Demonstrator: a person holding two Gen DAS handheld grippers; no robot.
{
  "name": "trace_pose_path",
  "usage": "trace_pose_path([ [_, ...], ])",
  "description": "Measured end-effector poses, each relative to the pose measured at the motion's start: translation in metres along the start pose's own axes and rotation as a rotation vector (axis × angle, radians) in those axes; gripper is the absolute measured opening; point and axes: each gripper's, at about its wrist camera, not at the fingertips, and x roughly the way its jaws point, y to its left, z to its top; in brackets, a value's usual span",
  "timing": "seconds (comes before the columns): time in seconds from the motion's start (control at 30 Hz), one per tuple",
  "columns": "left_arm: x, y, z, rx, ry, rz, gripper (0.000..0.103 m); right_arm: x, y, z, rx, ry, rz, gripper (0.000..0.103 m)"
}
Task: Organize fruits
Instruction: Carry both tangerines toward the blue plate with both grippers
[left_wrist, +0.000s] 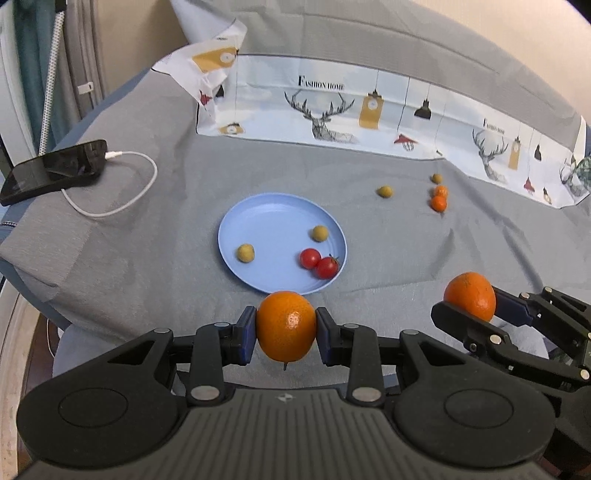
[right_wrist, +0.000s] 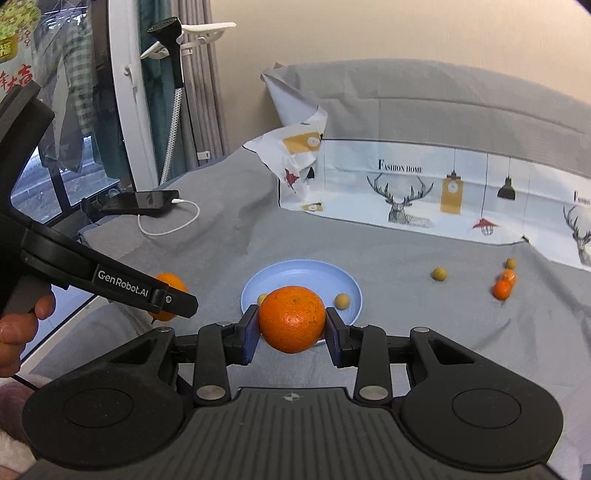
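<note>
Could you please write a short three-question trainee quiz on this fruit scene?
1. True or false: both tools grip an orange.
2. How many cherry tomatoes lie on the blue plate?
3. Where are the two small oranges: A on the plate, B on the grey cloth?

Key:
1. True: left tool holds an orange, right tool holds another orange.
2. Two cherry tomatoes.
3. B.

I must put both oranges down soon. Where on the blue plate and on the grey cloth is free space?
On the blue plate the far-left half is bare; two yellowish fruits and two cherry tomatoes fill the near-right part. The grey cloth between plate and phone is bare. Crowded: the far right, with small oranges.
</note>
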Motion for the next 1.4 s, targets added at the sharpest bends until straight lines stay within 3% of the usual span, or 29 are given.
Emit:
trace_pose_path([
  [0.7,0.003,0.002,0.004,0.005,-0.006,0.01,0.037,0.0,0.007,-0.001,-0.014,0.003,-0.027,0.038],
  [1.4,0.041,0.005,0.019,-0.004,0.062,0.02,0.037,0.03,-0.004,-0.002,0.013,0.08,-0.023,0.038],
])
